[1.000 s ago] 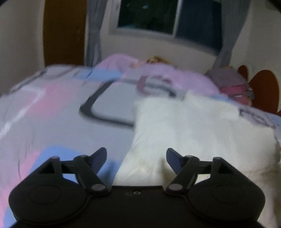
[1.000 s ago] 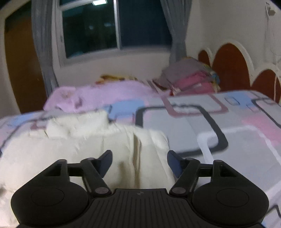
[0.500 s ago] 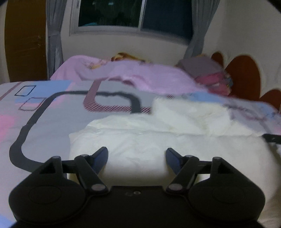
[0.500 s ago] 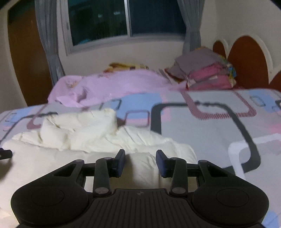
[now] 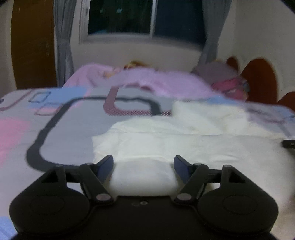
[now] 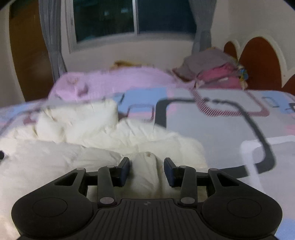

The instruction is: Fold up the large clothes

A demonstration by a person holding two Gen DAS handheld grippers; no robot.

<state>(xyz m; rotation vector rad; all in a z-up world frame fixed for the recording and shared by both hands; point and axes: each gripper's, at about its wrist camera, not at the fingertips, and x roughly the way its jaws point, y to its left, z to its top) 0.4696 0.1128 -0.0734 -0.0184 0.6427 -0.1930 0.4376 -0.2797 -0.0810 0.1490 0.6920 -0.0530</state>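
Right wrist view, puffy cream-white garment, rumpled, on patterned bedsheet

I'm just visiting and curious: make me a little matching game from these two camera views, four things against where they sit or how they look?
Things:
1. puffy white garment
2. lilac blanket
3. stack of grey and pink folded clothes
4. window

Descriptions:
A. dark, between grey curtains
B. beside the brown headboard
C. crumpled along the bed's far edge
D. nearest, on the patterned bedsheet

Pairs: 1-D, 2-C, 3-B, 4-A
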